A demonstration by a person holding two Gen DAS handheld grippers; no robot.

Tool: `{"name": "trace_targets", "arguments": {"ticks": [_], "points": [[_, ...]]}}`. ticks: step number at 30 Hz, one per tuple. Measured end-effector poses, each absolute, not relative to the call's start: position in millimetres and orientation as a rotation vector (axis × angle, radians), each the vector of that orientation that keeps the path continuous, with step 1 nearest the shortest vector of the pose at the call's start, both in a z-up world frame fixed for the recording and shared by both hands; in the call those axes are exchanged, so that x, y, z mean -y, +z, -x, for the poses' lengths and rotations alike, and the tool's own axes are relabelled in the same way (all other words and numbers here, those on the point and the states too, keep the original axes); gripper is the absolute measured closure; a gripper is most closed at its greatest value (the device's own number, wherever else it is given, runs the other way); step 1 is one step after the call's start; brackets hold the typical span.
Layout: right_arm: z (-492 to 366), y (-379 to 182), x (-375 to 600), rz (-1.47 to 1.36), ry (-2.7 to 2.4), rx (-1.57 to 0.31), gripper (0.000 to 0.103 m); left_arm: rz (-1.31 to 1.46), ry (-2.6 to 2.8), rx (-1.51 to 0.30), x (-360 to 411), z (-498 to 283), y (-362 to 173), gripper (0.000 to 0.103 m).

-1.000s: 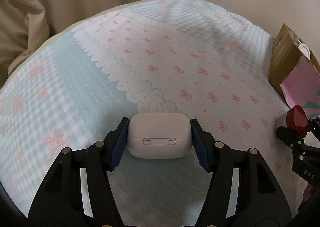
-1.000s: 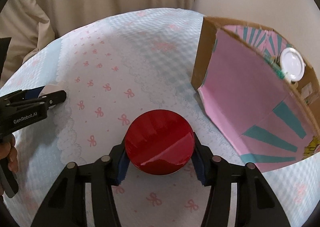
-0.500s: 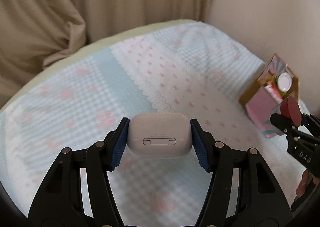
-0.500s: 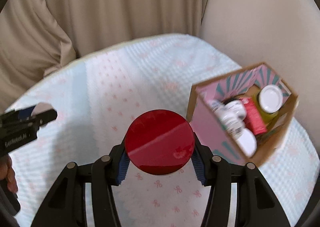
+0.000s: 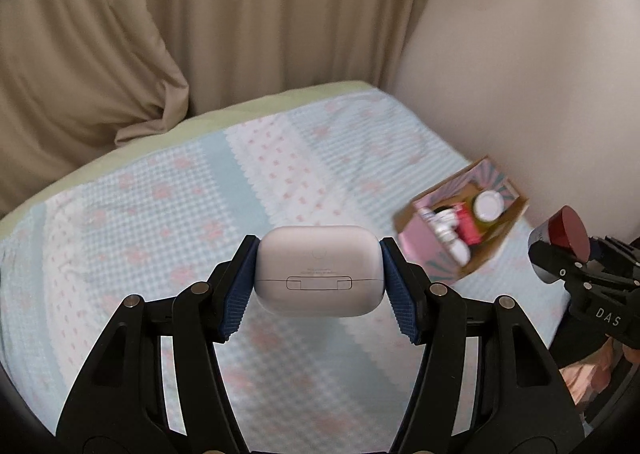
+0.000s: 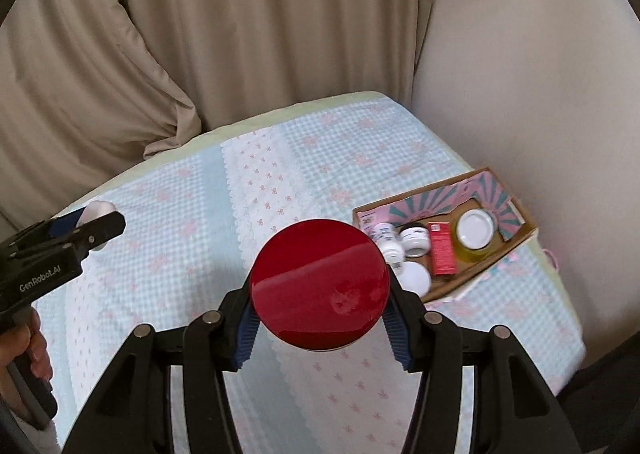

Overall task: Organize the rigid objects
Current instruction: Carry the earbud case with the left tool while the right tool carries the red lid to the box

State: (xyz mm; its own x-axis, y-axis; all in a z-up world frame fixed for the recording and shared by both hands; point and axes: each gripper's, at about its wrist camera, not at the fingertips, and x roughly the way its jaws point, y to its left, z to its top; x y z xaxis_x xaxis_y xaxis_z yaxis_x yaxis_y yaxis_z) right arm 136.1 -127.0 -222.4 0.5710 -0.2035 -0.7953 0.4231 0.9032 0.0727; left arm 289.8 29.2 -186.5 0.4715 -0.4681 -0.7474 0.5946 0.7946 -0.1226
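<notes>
Between the left gripper (image 5: 318, 286) jaws: white earbud case (image 5: 319, 270), clamped by its short ends, blue pads flat on both sides, hinge seam facing camera. Grip looks square and centred, so no regrip needed. Between the right gripper (image 6: 320, 312) jaws: red round lid (image 6: 319, 285) of some jar or tin, body hidden under it, held across its width, pads on the rim. Both loads hang in the air above the bed (image 6: 280, 190), nothing touching the checked cover. Beyond and to the right of the right jaws sits the cardboard box (image 6: 520, 232), open top, already holding small white jars (image 6: 414, 241), a red carton (image 6: 442, 250) and a yellow jar with white lid (image 6: 476, 234). Judgement: step is carry-to-box. Do one item at a time, right first since it's nearer. Free room looks to be on the box's near side; come in from above, lower into the gap, don't knock the upright jars, and only then open. Glossy lid could slip if tilted, so keep it level.
</notes>
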Motion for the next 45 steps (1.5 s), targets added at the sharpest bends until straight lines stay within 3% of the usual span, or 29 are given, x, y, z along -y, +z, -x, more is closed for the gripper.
{"name": "trace_targets", "arguments": {"ticks": [12,25,33,45], "points": [[-101.4,-184.4,212.7,-0.293,-0.325,-0.913,0.053,-0.107,-0.624,-0.872,37.5,-233.6,-157.9,0.046],[-134.5,-203.6,369.0,-0.252,-0.188,-0.967,0.053,-0.050,-0.530,-0.938,179.3,-218.6,-178.6,0.046],[-177.5,-254.8,448.4,-0.280,-0.190,-1.030,0.053,-0.084,-0.549,-1.007,264.3,-241.8,-224.5,0.046],[-229.7,-358.5,498.9,-0.332,-0.184,-1.166,0.053,-0.208,-0.644,-1.174,361.2,-277.3,-338.6,0.046]]}}
